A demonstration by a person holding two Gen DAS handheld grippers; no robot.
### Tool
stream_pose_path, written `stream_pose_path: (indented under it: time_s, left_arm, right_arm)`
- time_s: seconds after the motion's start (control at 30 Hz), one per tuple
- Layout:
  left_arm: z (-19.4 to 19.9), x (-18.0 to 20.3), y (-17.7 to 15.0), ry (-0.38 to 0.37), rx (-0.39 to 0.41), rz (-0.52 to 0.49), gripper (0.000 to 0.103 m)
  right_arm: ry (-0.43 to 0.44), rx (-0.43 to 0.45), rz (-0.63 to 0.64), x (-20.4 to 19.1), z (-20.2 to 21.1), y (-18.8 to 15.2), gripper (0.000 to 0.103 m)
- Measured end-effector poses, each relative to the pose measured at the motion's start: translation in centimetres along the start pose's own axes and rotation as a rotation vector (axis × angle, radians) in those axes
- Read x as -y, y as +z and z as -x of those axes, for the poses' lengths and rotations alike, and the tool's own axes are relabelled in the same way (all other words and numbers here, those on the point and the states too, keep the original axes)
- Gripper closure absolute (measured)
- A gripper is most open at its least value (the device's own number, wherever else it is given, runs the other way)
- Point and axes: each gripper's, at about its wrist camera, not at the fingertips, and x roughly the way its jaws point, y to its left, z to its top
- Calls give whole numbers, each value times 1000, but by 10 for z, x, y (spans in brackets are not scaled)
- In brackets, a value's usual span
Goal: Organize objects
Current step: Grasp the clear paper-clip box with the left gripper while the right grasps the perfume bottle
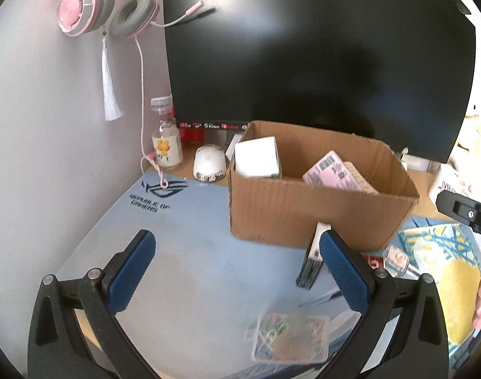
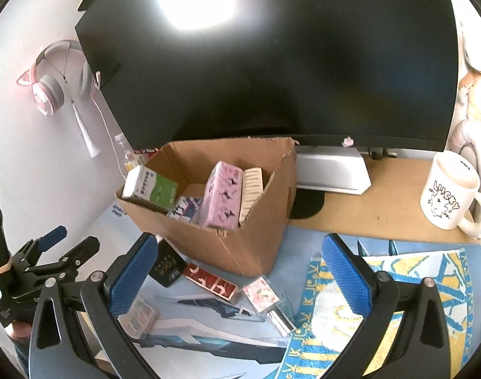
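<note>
An open cardboard box (image 1: 316,208) stands on the blue desk mat (image 1: 190,227) and holds a white-green box (image 2: 152,188), a pink pack (image 2: 221,194) and other items. My left gripper (image 1: 237,268) is open and empty above the mat, in front of the box. A clear case of paper clips (image 1: 291,336) lies just below it, and a black comb (image 1: 311,260) leans by its right finger. My right gripper (image 2: 240,271) is open and empty over small cards: a black one (image 2: 168,265), a red one (image 2: 212,282) and a pink one (image 2: 261,293).
A large dark monitor (image 2: 272,63) stands behind the box. A blue-yellow towel (image 2: 398,309) lies at the right, a white mug (image 2: 448,189) beyond it. A bottle (image 1: 166,139) and a white mouse (image 1: 209,164) sit at the back left. Pink headphones (image 1: 92,0) hang on the wall.
</note>
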Motion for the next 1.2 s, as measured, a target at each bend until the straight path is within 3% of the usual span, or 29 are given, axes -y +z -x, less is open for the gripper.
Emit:
stream_pose_path:
  time_s: [0.33, 0.63, 1.2]
  left_arm:
    - [-11, -1, -24, 29, -81, -35, 0]
    - [-21, -5, -41, -4, -150, -22, 0]
    - [-36, 19, -59, -107, -250, -88, 0]
  right_arm:
    - [-33, -61, 32, 6, -17, -22, 0]
    - [-68, -118, 38, 15, -33, -38, 0]
    - [-150, -205, 102, 23, -63, -62, 0]
